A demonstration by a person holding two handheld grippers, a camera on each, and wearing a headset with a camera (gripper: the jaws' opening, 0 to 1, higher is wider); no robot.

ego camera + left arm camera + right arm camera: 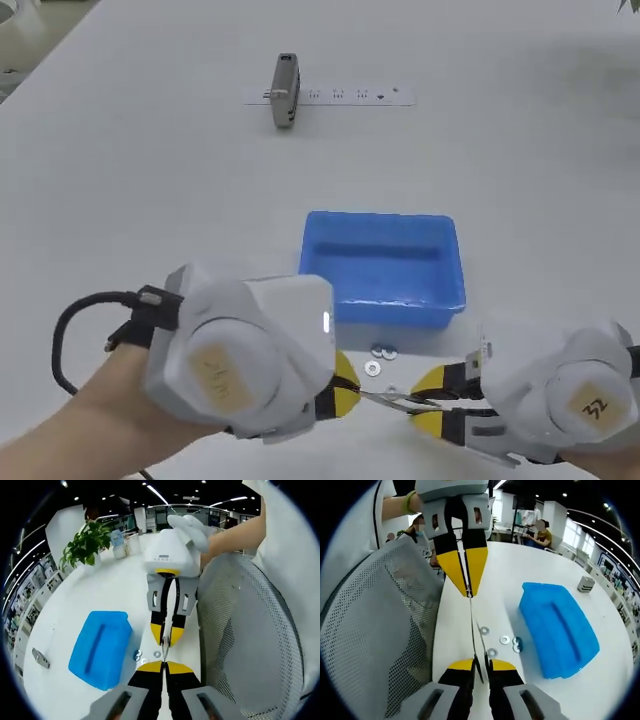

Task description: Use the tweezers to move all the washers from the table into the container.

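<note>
Thin metal tweezers hang level between my two grippers, just above the white table. My left gripper is shut on one end and my right gripper is shut on the other. In the right gripper view the tweezers run from my own jaws up to the left gripper. Several small washers lie on the table under and just beyond the tweezers, also seen as washers and washers. The blue container sits right behind them and looks empty.
A white power strip with a grey adapter lies at the far side of the table. A mesh chair back stands close to the table's near edge. A potted plant and people at desks are far off.
</note>
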